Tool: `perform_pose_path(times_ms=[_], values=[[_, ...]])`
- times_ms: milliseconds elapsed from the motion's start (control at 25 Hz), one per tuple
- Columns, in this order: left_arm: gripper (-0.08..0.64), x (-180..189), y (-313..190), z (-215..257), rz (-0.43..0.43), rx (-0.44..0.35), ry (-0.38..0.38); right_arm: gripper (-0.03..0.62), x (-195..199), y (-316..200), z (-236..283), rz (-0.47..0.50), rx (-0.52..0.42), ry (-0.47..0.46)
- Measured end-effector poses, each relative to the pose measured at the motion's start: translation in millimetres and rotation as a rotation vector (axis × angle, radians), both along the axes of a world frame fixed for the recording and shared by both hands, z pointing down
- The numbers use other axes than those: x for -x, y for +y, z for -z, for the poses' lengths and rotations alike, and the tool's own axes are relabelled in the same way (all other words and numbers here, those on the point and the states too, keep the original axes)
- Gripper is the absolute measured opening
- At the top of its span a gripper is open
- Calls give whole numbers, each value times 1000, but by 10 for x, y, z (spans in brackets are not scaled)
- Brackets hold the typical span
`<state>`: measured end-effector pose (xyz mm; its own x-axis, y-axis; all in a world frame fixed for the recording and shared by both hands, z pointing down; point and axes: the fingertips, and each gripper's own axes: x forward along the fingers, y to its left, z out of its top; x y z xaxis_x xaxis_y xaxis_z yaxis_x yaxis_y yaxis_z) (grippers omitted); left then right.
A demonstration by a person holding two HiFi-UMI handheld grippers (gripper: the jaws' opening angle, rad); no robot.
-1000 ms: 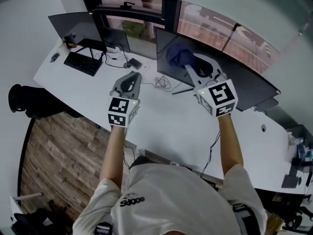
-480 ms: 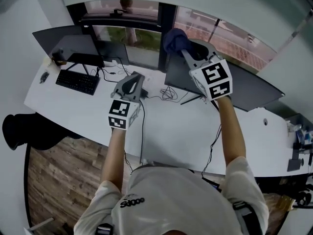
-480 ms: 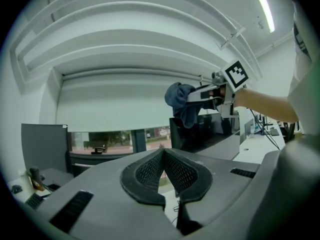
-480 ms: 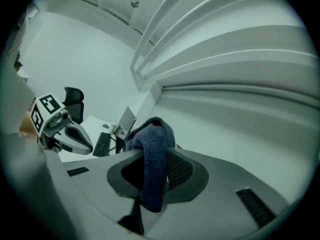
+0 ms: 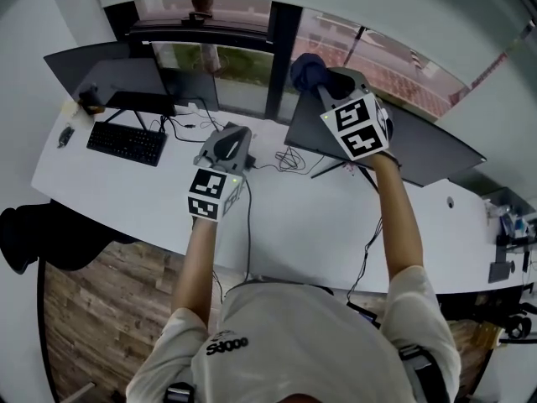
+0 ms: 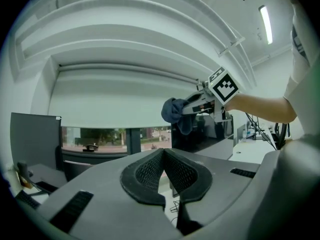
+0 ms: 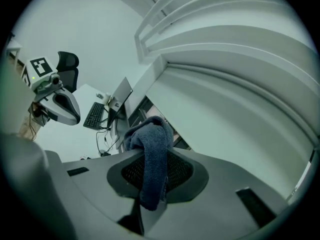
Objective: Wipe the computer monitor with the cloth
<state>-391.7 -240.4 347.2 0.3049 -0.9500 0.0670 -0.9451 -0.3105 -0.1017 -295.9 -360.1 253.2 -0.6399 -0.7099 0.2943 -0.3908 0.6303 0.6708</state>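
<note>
The right gripper pinches a dark blue cloth tight between its jaws. The cloth hangs over the jaws, up at the top left corner of the big black monitor. That monitor stands near the back edge of the white desk, toward its right end. The left gripper has its jaws pressed together with nothing in them. It hovers above the middle of the desk, near some loose wires. A black keyboard lies near the desk's left end.
</note>
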Motion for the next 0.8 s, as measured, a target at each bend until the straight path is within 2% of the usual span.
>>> perform_pose_path(times_ms=[160,320,800], values=[[12,-68,-13,-26,-20,-1,8,58,-180,-16,-8,-32,13,-4],[12,-292,-49,-25,-51,-1,5,58,-529,-39,-14,-74,36,-20],[12,-1546,-310,110,-173,-21,-13,60,-2032,-192,-2,-187,96,-88]])
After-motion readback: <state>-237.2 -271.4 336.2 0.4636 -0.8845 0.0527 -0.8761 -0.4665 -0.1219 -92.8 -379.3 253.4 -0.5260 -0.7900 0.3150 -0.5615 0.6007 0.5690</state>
